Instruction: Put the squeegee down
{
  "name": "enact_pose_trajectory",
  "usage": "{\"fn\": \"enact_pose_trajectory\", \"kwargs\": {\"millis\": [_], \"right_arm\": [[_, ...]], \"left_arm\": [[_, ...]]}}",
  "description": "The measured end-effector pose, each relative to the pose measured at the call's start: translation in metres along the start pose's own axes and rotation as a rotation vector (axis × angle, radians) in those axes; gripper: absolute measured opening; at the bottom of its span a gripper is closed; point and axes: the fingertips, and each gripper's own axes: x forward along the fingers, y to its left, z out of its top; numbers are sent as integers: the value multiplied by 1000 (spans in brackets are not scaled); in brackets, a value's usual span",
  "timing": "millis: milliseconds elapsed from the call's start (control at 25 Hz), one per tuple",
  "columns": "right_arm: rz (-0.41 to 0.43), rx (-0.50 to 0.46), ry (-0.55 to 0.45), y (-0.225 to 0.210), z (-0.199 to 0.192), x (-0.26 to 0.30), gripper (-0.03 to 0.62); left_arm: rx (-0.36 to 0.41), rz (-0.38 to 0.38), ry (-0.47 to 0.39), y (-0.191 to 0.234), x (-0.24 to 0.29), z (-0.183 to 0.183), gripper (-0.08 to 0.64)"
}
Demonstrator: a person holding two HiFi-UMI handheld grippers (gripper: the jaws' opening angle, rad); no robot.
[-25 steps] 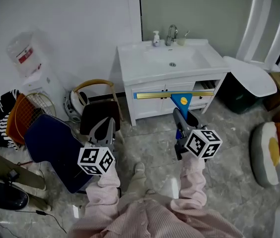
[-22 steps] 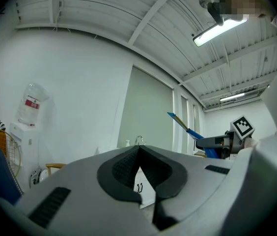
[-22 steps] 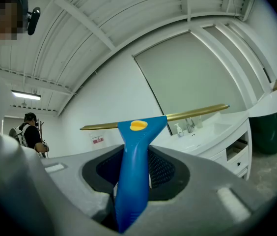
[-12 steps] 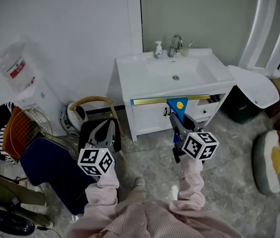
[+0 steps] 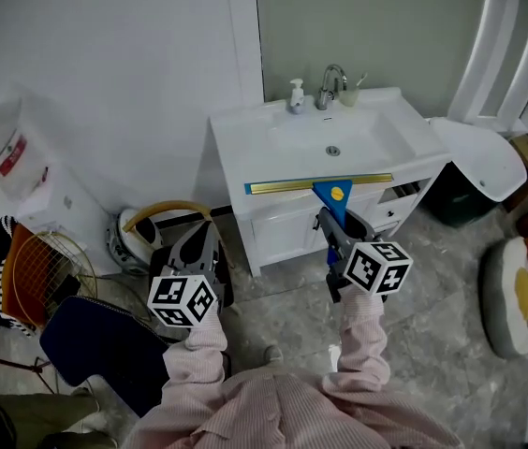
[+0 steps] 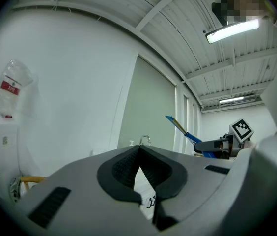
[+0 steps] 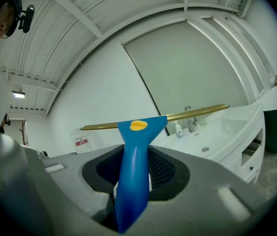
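Before sink, right gripper jaws clamp squeegee; left gripper jaws together.

Squeegee in right claw before washstand

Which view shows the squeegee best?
The right gripper view: the squeegee fills the centre, blue handle clamped between the jaws, golden blade across. The head view shows it small before the sink; the left gripper view, distant and edge-on.

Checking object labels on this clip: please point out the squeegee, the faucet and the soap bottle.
squeegee [image 7: 132, 181], right gripper view, on its blue handle below the yellow button.
faucet [image 5: 330, 82], head view, on its upright neck.
soap bottle [image 5: 296, 100], head view, on the bottle's body.
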Motion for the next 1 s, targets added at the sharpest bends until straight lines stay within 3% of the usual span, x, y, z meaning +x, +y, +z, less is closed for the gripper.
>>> {"fn": "enact_pose_trajectory", "kwargs": {"millis": [480, 1000], "right_arm": [[-7, -7, 12, -9, 2, 61, 124], [33, 19, 50, -35, -2, 137, 124]], "left_arm": [[-12, -30, 2, 42, 53, 3, 2], [-24, 21, 23, 86, 101, -9, 2]]}}
